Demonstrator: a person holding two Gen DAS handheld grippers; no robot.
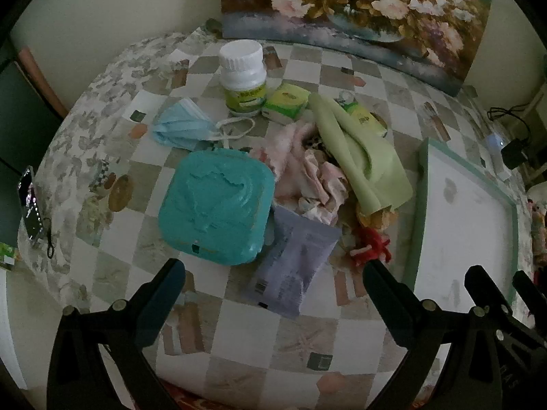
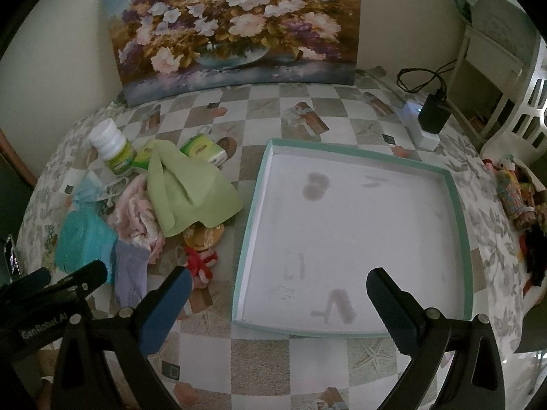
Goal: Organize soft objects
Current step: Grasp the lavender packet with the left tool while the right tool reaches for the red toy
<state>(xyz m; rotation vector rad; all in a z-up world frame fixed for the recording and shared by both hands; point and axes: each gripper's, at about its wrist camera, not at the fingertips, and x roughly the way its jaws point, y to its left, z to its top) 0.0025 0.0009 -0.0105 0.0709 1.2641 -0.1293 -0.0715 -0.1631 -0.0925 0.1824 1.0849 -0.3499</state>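
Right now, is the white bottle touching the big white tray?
Apart. The right wrist view shows the white bottle standing far left of the tray, with the green cloth and bare tablecloth between them.

- We see the right gripper (image 2: 277, 290) with jaws spread wide, nothing between them, over the near edge of the empty tray (image 2: 254, 184).
- Left of the tray: green cloth (image 2: 191, 188) draped on pink cloth (image 2: 135, 212), teal pack (image 2: 85, 242), white bottle (image 2: 112, 150).

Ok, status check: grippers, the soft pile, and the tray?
Left gripper and right gripper open, empty. Soft pile untouched beside tray. Tray bare, nothing blocking.
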